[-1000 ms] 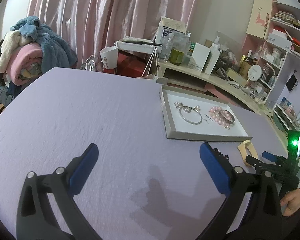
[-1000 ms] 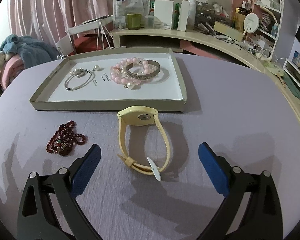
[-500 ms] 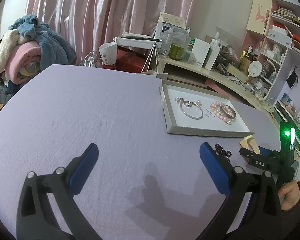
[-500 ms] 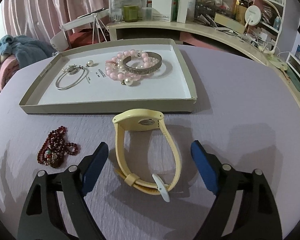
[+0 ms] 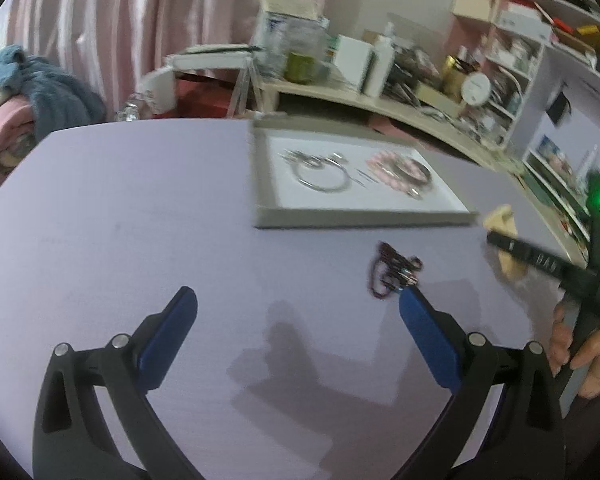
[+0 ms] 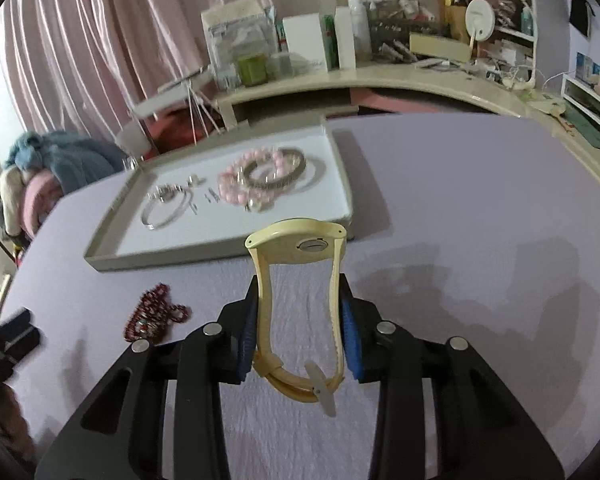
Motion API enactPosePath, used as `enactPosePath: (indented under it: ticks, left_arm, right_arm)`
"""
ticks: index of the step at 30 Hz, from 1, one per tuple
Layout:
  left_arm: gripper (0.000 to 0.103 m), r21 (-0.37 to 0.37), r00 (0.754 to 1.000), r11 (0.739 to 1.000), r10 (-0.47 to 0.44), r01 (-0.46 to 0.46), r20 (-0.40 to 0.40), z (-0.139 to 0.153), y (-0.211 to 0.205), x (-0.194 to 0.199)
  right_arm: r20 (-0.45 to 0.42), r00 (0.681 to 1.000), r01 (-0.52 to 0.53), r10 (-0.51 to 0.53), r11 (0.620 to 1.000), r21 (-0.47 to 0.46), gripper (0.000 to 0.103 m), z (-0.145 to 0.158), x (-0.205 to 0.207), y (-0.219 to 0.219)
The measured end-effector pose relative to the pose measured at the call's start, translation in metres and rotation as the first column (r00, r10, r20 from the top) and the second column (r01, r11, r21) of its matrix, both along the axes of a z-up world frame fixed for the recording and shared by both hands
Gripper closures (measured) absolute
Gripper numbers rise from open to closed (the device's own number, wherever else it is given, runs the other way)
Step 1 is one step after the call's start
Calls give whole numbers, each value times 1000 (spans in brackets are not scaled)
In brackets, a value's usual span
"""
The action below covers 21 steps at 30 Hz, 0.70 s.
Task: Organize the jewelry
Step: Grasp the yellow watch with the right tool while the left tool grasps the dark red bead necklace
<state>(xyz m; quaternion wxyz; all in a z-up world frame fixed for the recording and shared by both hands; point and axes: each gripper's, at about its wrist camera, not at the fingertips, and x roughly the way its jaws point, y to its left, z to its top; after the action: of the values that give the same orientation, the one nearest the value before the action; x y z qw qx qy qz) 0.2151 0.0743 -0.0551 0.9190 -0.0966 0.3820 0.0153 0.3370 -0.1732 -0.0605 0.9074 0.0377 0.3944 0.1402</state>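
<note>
- Since a second ago: right gripper jaws have just been closing and now clamp the two strap sides of the yellow watch; then they stood wide with the watch lying loose between them on the cloth.
- Left-wrist view has swung right: dark red bead bracelet now shows just past the right fingertip, where before only bare cloth lay.
- Left wrist view: left gripper fingers wide apart, nothing between them, over the lilac tablecloth.
- Grey tray far right of centre, holding a silver bangle and pink bead bracelet. Picture blurred.
- Right gripper at the right edge, a hand around its handle; watch partly seen past its black finger.
- Right wrist view: blue pads press the strap from both sides; watch face end points far, in front of the tray's near rim.
- Red beads lie on cloth near left, apart from the watch.
</note>
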Motion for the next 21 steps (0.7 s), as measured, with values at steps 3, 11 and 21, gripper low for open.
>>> enactPosePath:
  ticks: [3,11,21]
  left_arm:
    - [2,0,999,999,-45,45,-26,-8,-25,14]
    - [2,72,989,992,-100,108,-105,-29,-80,59]
    - [30,153,988,986,-46,68,-146,-44,-100,90]
  right_arm:
    - [25,1000,1,-1,1000,26,66,11,-4,-8]
    - [38,999,3,-4,999,34,66,16,-7,-23]
    - [31,1000,4,-5,999,54,66,15,-6,-29]
